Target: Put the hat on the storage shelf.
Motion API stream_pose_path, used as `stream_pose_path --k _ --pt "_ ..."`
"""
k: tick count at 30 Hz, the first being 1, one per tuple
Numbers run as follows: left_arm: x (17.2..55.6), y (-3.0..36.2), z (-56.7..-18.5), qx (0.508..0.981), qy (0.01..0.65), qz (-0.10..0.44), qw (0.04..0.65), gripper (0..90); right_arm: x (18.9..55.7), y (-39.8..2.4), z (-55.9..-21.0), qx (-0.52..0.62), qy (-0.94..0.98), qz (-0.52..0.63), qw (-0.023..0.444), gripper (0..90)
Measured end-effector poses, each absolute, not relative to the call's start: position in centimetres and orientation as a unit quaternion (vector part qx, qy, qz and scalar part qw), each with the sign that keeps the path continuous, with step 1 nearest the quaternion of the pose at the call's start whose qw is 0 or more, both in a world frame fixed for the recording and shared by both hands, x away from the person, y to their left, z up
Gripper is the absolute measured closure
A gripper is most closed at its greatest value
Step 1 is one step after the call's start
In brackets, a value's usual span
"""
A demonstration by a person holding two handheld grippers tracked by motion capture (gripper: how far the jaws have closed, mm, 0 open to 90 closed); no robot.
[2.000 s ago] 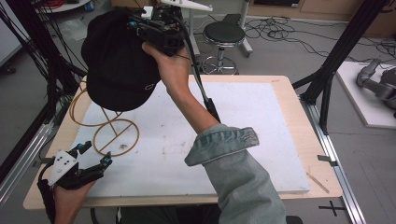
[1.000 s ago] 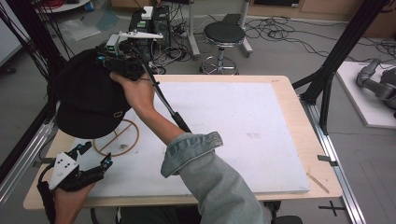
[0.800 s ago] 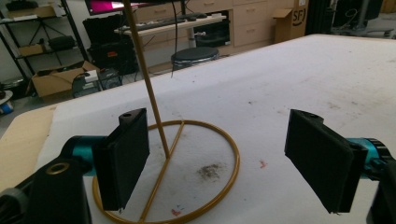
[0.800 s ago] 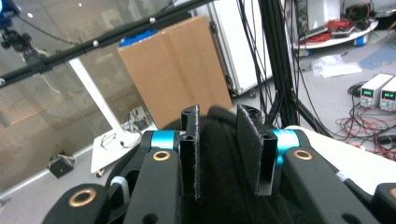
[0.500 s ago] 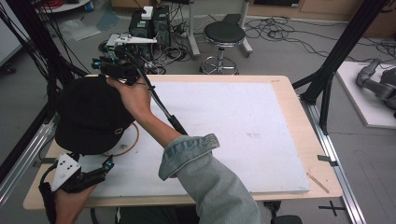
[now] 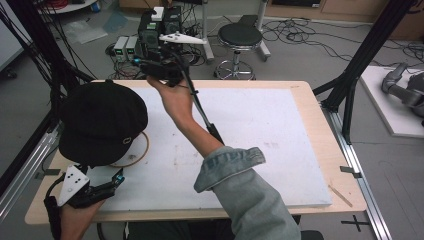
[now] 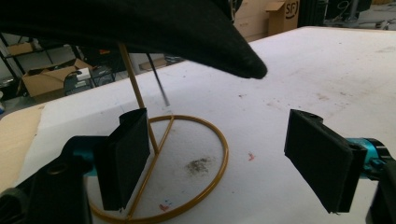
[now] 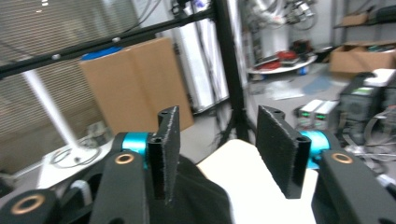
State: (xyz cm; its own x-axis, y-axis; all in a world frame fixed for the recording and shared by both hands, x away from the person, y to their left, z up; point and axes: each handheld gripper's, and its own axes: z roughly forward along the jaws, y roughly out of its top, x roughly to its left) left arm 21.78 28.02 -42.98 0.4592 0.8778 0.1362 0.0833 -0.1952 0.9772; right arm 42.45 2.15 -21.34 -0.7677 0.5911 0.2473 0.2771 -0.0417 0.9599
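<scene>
Black cap is sitting up on top of a thin gold wire stand, over at the left side of the big white table mat. From the left gripper view you can see the stand's round base ring flat on the mat, its upright rod going up under the cap's brim.

Right gripper is held up near the far edge of the table, just past the cap and not touching it. Its jaws have just been opening, they're about half apart now, nothing between them; in its own view the cap sits low beneath the jaws.

Left gripper is parked low at the near left corner, jaws spread wide and empty, aimed at the stand's base with the cap hanging overhead.
</scene>
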Motion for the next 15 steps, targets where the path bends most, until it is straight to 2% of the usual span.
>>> stream_pose_path --k 4,5,9,15 --pt "21.7 27.8 -43.0 0.677 0.353 0.379 0.523 22.5 42.3 -1.3 -21.4 0.332 0.663 0.657 0.138 45.5" --pt "21.7 27.8 -43.0 0.677 0.353 0.38 0.522 22.5 42.2 -2.1 -21.4 0.339 0.662 0.652 0.145 42.4" --pt "21.7 27.8 -43.0 0.677 0.354 0.38 0.522 22.5 41.8 -5.4 -21.4 0.347 0.65 0.651 0.181 39.4" --pt "21.8 27.8 -43.1 0.679 0.354 0.379 0.52 22.5 40.9 -10.1 -21.6 0.372 0.633 0.649 0.198 33.7"
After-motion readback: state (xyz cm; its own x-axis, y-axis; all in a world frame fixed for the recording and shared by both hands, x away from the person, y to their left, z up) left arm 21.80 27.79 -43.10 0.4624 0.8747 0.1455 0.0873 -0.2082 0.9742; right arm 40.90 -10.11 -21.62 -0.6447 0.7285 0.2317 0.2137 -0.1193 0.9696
